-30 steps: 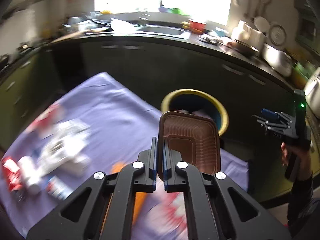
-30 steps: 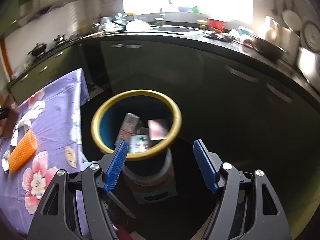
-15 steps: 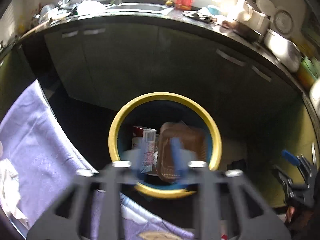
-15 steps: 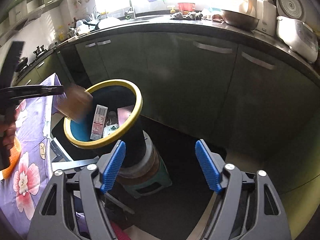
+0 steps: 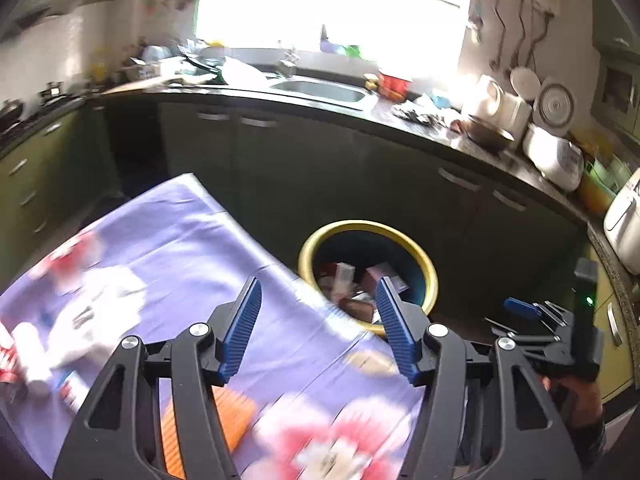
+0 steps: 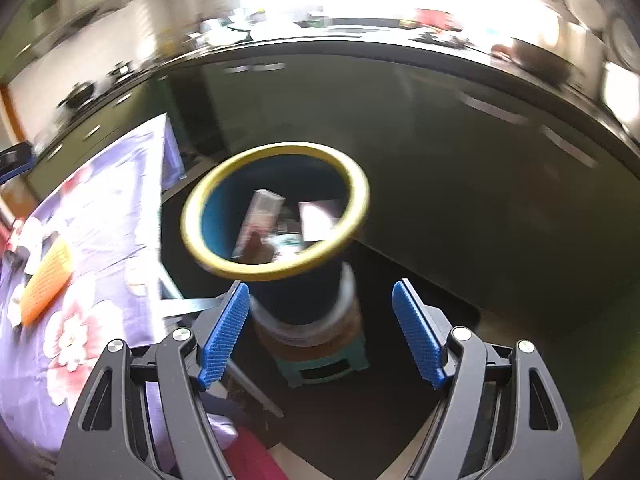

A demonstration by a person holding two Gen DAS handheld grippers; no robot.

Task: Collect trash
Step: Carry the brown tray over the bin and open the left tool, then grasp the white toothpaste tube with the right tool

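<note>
The yellow-rimmed blue bin (image 5: 424, 258) stands on the floor past the table's corner and holds several wrappers and boxes, with the brown tray (image 5: 356, 308) among them. It also shows in the right wrist view (image 6: 356, 184). My left gripper (image 5: 318, 326) is open and empty above the purple flowered tablecloth (image 5: 192, 252), back from the bin. My right gripper (image 6: 322, 338) is open and empty, in front of the bin's base. An orange ribbed cup (image 5: 236, 416) lies on the cloth under my left gripper, and shows in the right wrist view (image 6: 46, 282).
White wrappers and a red-and-white can (image 5: 24, 356) lie at the cloth's left. Dark cabinets (image 5: 320, 168) and a cluttered counter with a sink (image 5: 320, 90) run behind the bin. The bin stands on a small teal stool (image 6: 324, 364).
My left gripper carried the brown tray over the bin, opened and dropped it in, then drew back over the table. My right gripper stayed open near the bin.
</note>
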